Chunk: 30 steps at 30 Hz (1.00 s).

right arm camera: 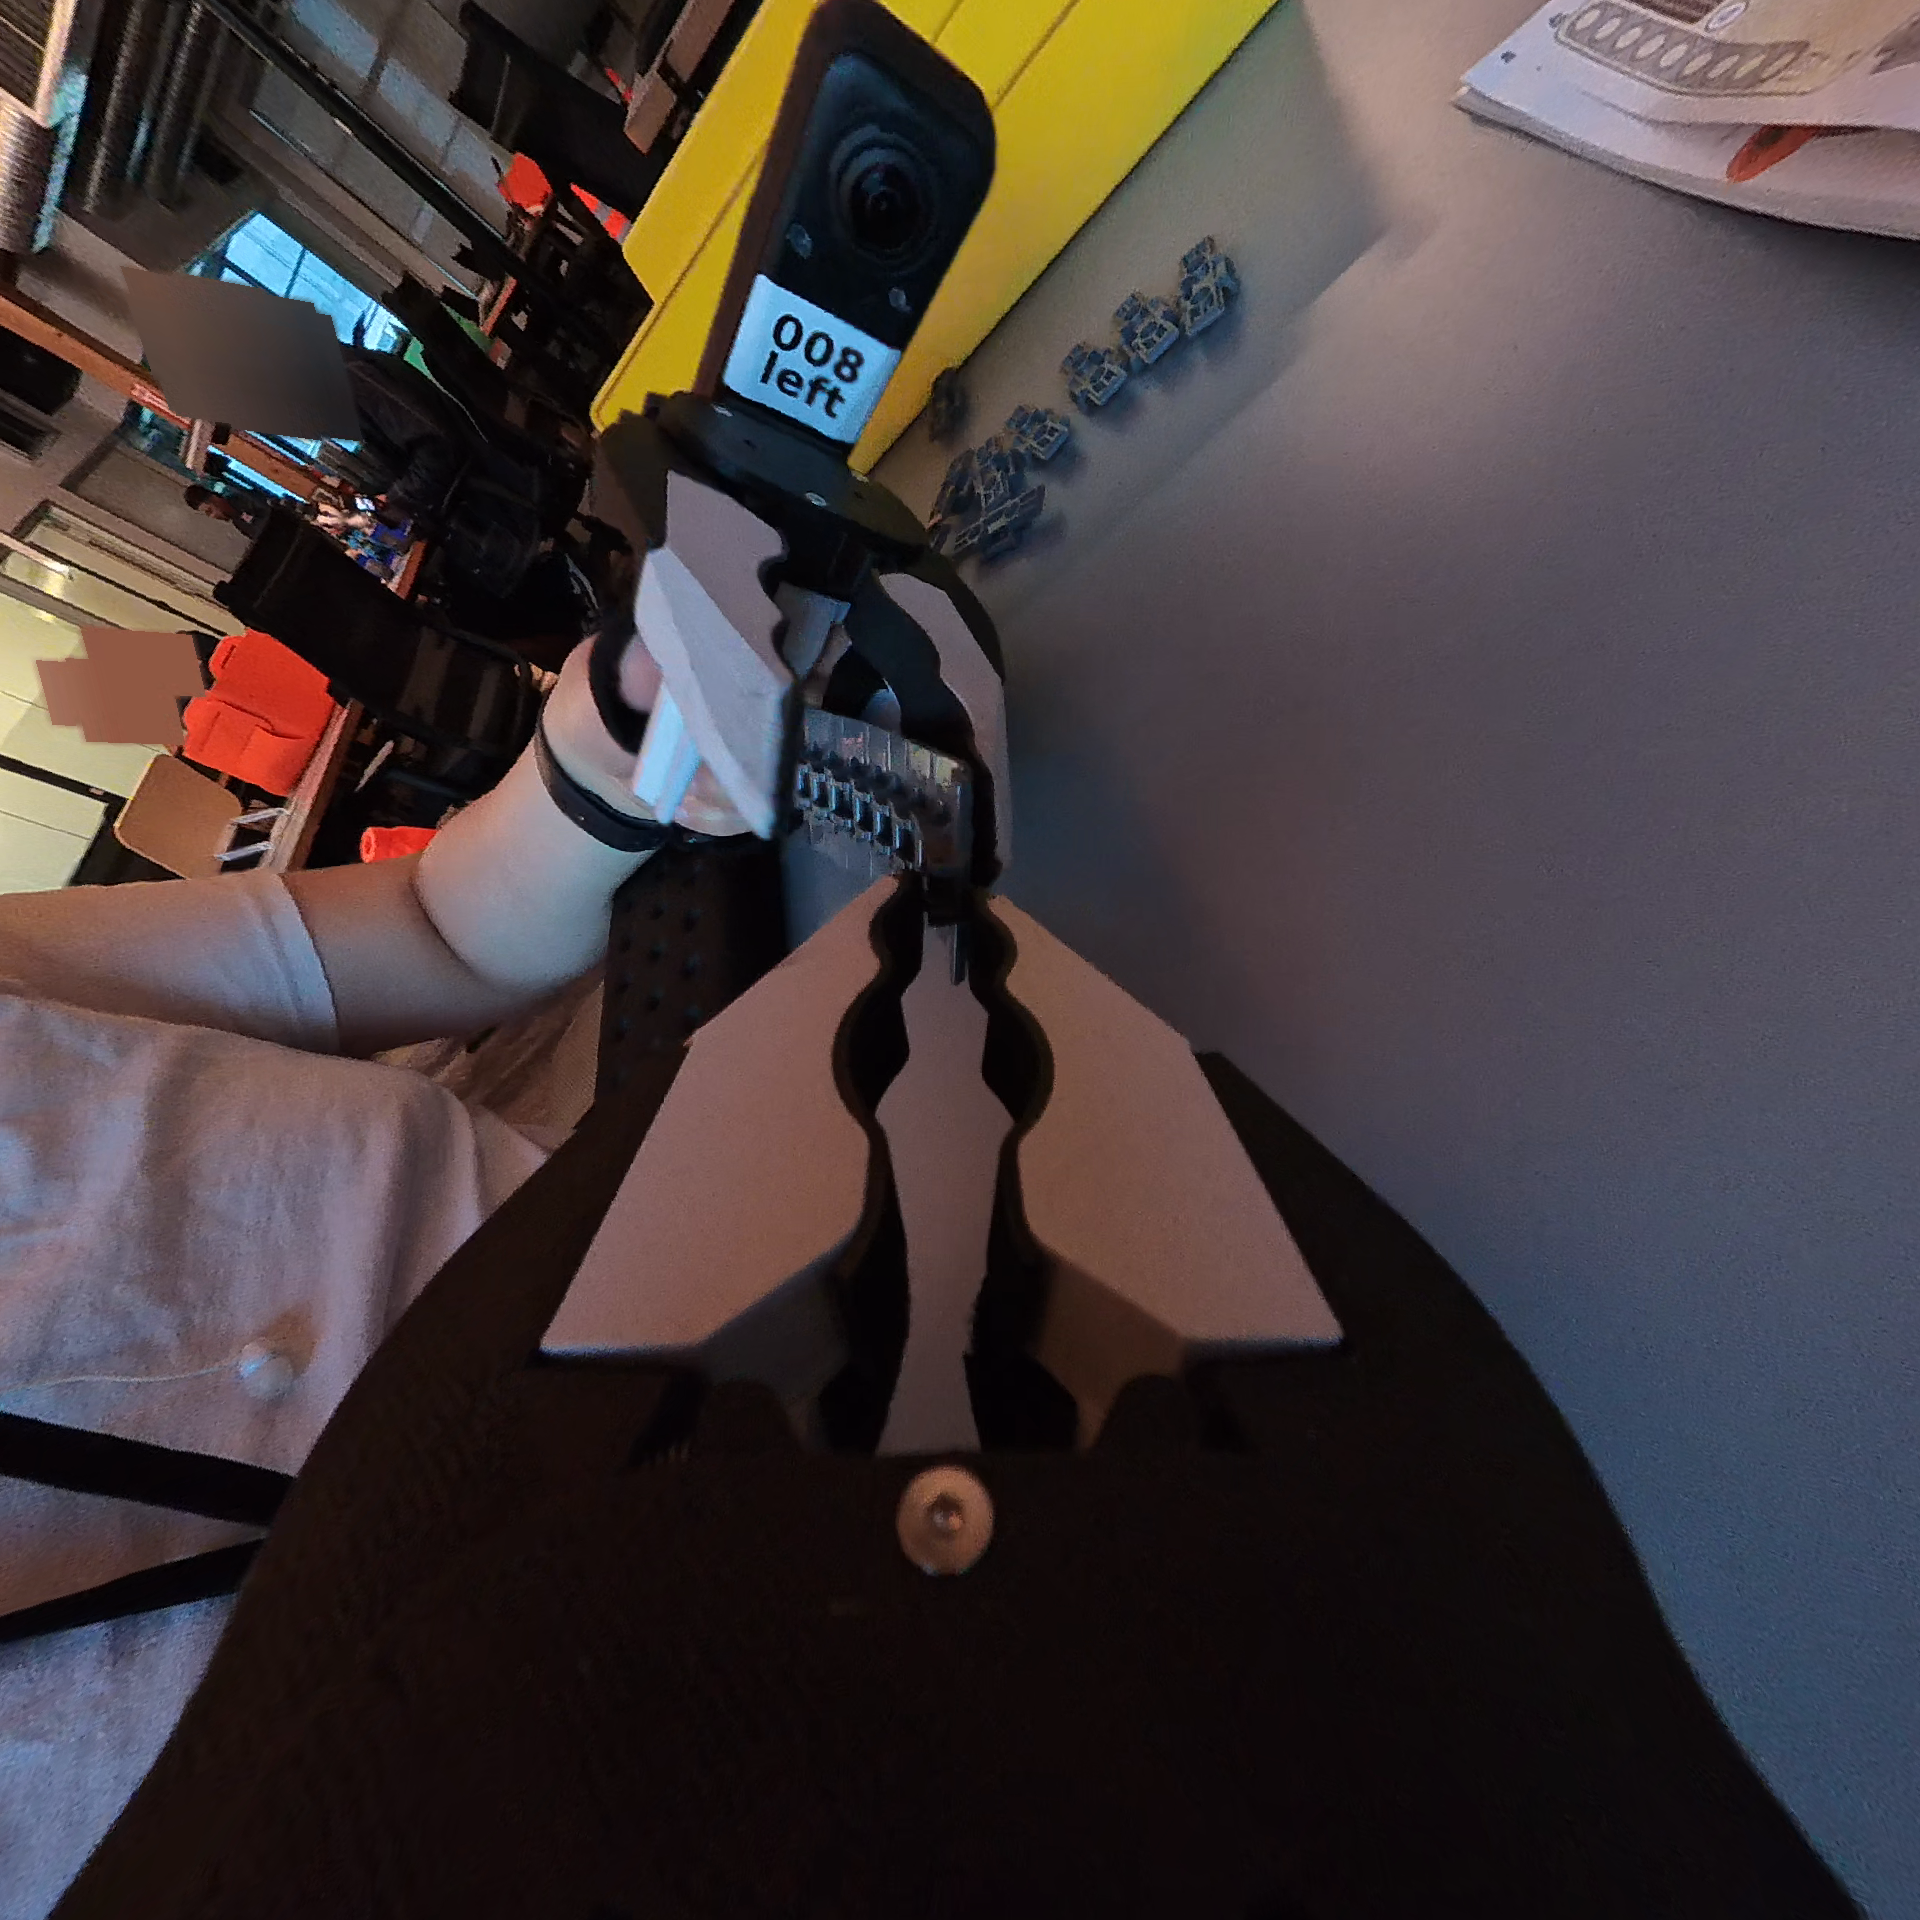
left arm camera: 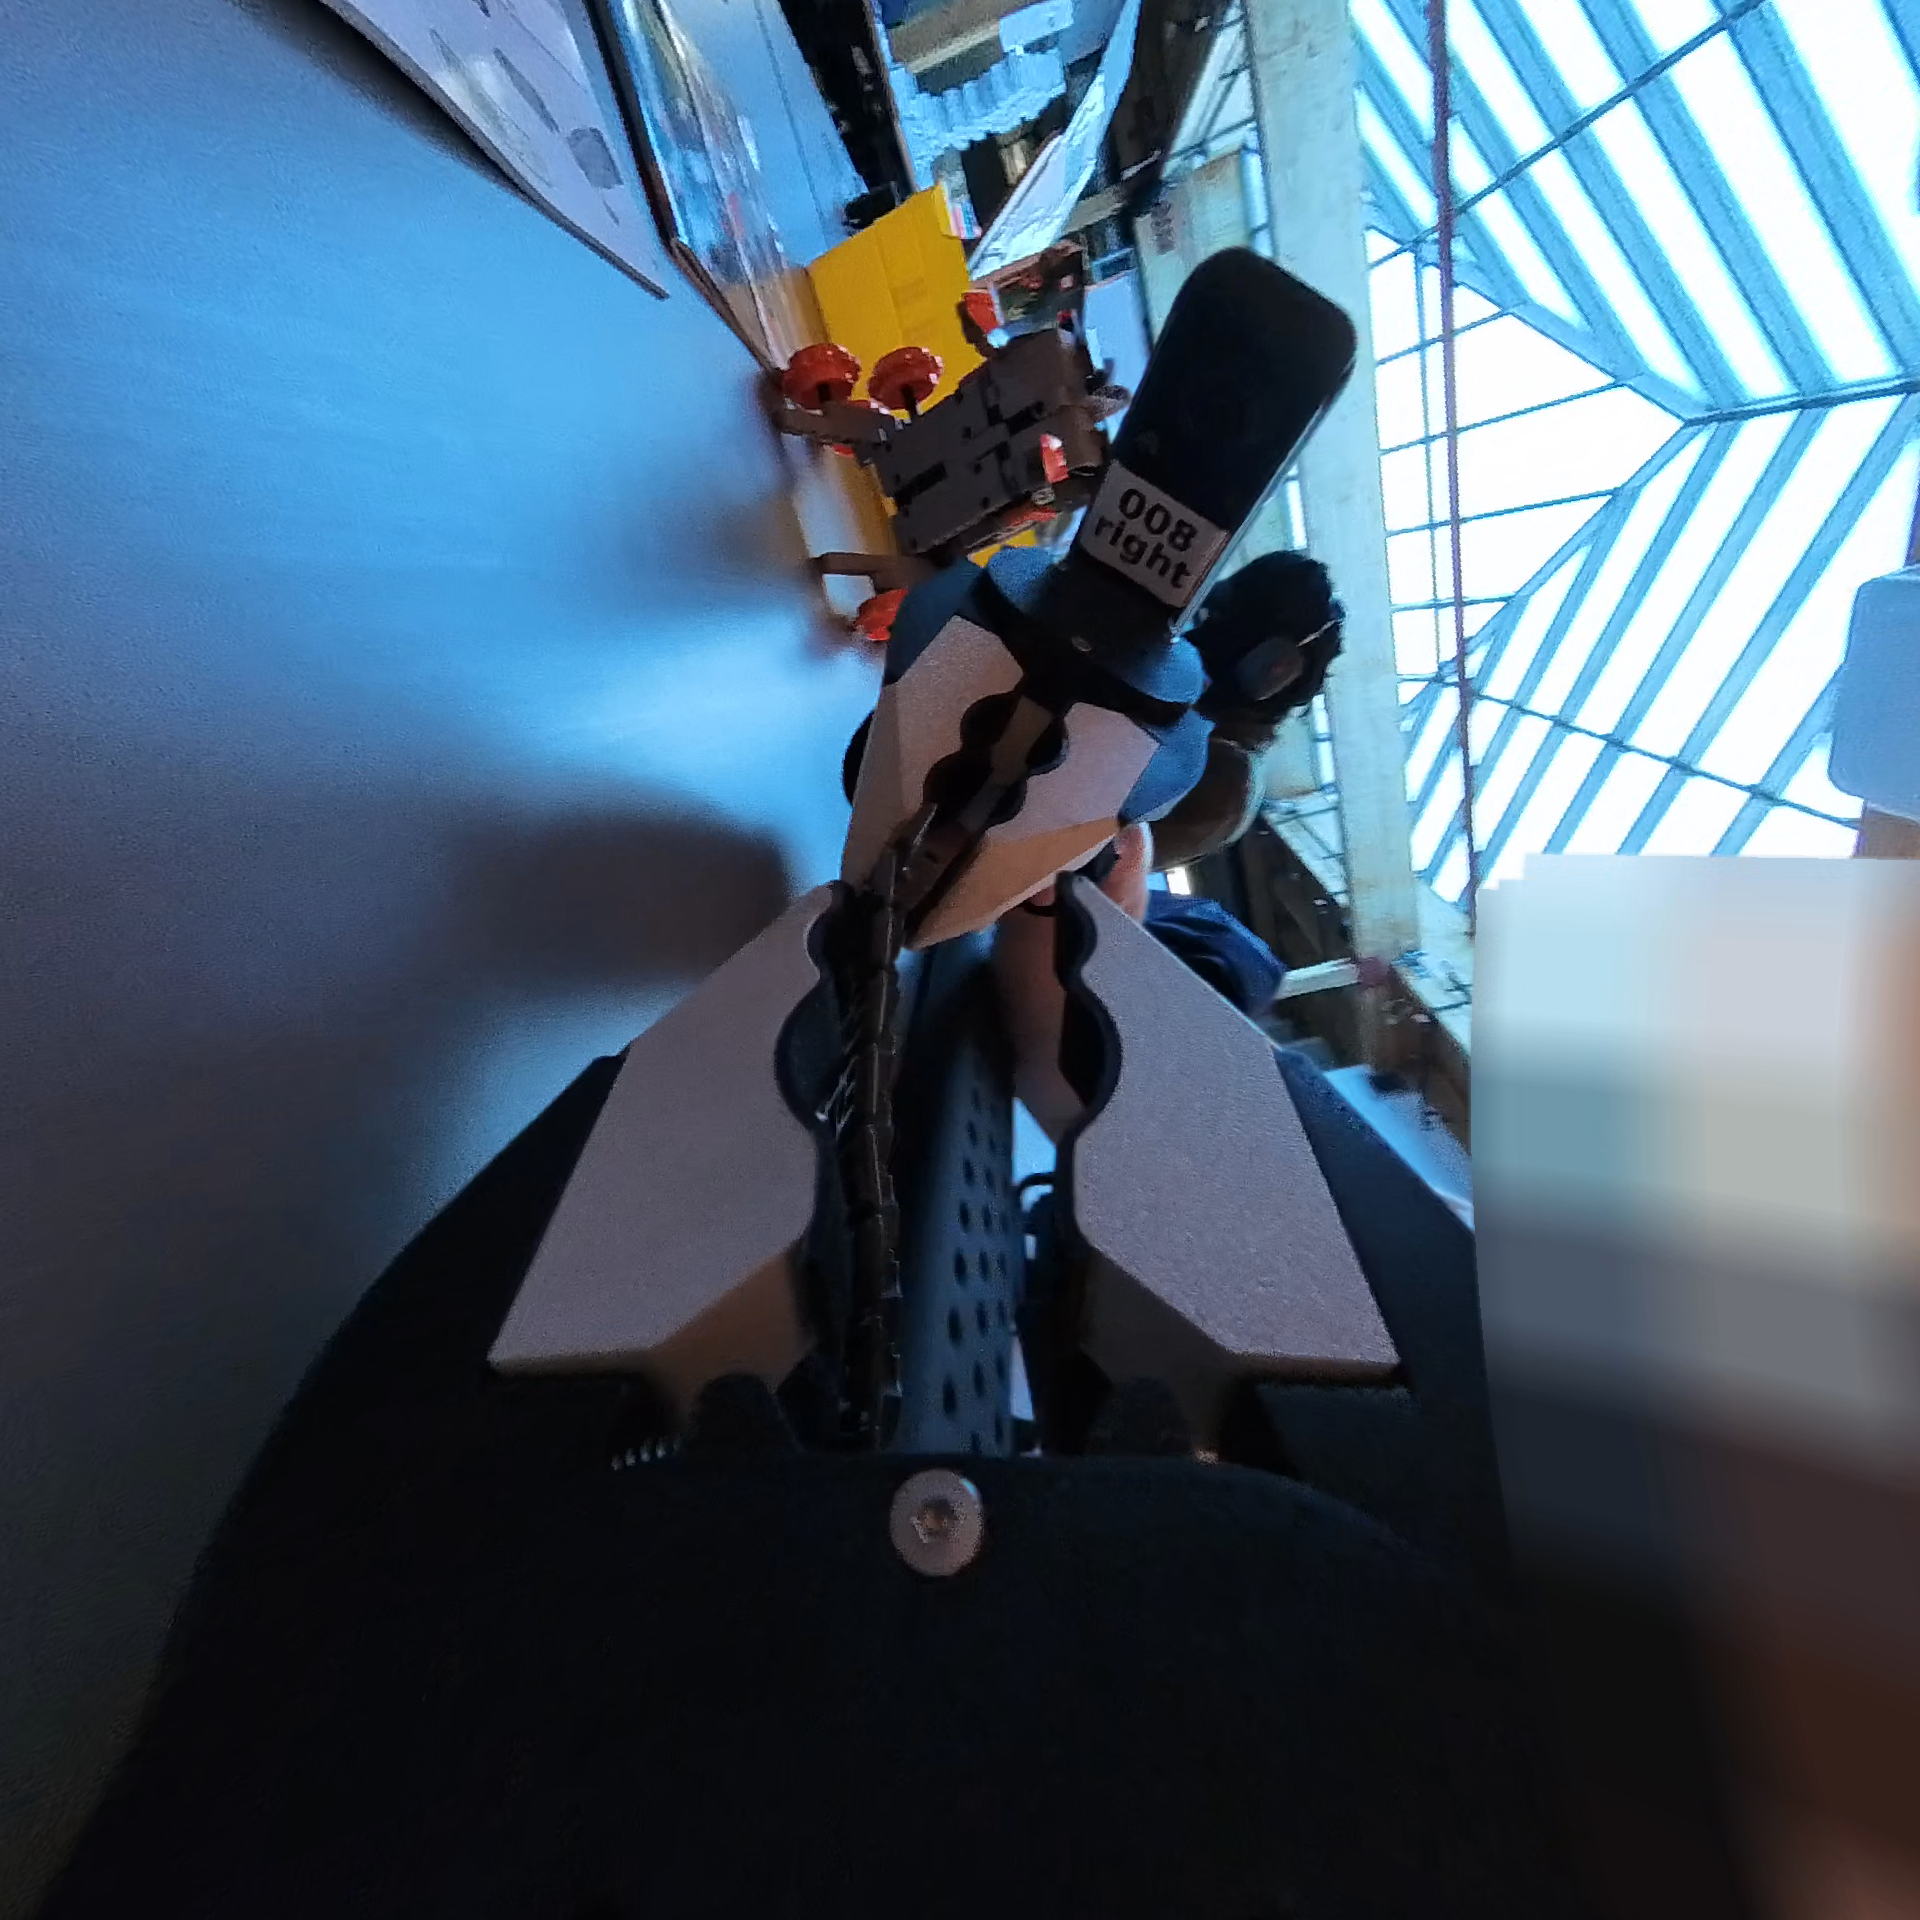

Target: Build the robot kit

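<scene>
Track strip [left arm camera: 871,1081]: hanging above the desk [left arm camera: 312,623], spanning between both grippers.
Left gripper [left arm camera: 940,940]: jaws standing apart, strip lying against one finger.
Right gripper [right arm camera: 945,914]: jaws pinching strip's end, likely steadying it.
Desk far edge: yellow box [right arm camera: 1039,135], brick model [left arm camera: 977,457], loose links [right arm camera: 1091,384] waiting beside it.

1. The left gripper [left arm camera: 940,997], its pale fingers parted, has a black toothed track strip [left arm camera: 873,1143] lying along its left finger.
2. The right gripper [right arm camera: 945,935] pinches the strip's end at its fingertips.
3. Both are raised off the grey bench [right arm camera: 1558,935].
</scene>
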Each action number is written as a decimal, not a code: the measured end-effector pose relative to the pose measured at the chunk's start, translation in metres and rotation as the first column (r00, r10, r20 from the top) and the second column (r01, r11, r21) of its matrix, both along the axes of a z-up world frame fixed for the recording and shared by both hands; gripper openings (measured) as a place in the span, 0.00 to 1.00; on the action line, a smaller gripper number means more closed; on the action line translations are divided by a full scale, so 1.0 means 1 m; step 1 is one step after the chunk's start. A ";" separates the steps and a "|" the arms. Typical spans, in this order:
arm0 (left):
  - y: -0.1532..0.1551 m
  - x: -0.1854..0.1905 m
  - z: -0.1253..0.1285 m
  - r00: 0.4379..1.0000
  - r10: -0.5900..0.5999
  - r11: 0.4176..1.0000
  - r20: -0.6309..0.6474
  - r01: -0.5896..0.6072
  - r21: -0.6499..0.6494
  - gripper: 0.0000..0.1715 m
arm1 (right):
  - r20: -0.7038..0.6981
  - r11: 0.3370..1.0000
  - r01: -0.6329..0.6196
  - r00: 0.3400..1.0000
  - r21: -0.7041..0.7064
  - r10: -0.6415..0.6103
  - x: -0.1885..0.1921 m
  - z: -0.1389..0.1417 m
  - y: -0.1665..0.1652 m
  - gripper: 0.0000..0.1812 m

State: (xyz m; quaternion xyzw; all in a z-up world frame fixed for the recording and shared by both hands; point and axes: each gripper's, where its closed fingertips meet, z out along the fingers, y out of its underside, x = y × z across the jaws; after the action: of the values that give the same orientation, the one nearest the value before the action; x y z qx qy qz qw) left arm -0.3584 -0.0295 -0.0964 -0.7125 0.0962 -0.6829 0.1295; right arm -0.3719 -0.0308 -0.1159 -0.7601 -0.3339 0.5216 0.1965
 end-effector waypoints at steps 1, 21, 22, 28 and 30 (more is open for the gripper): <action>0.000 0.000 -0.001 1.000 0.007 1.000 -0.022 -0.006 0.024 0.19 | -0.006 1.000 -0.001 1.000 -0.013 0.001 0.000 0.000 0.000 0.03; -0.001 0.007 -0.029 0.989 0.016 1.000 -0.150 -0.017 -0.007 0.19 | 0.076 0.993 -0.038 0.996 -0.108 0.047 0.003 -0.028 -0.001 0.03; -0.001 0.007 -0.030 0.988 0.014 1.000 -0.156 -0.014 -0.003 0.20 | 0.081 0.994 -0.039 0.996 -0.107 0.048 0.004 -0.029 -0.001 0.03; -0.003 0.009 -0.041 0.971 0.007 0.998 -0.241 0.007 0.060 0.19 | 0.127 0.989 -0.051 0.990 -0.138 0.069 0.004 -0.038 -0.002 0.03; -0.003 0.009 -0.042 0.968 0.012 0.998 -0.250 0.005 0.067 0.19 | 0.140 0.989 -0.051 0.988 -0.137 0.071 0.004 -0.040 -0.001 0.03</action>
State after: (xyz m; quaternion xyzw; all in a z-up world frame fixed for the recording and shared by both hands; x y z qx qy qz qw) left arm -0.3497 -0.0323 -0.1382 -0.7885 0.1334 -0.5835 0.1412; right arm -0.3681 -0.0323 -0.1555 -0.7966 -0.3350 0.4921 0.1049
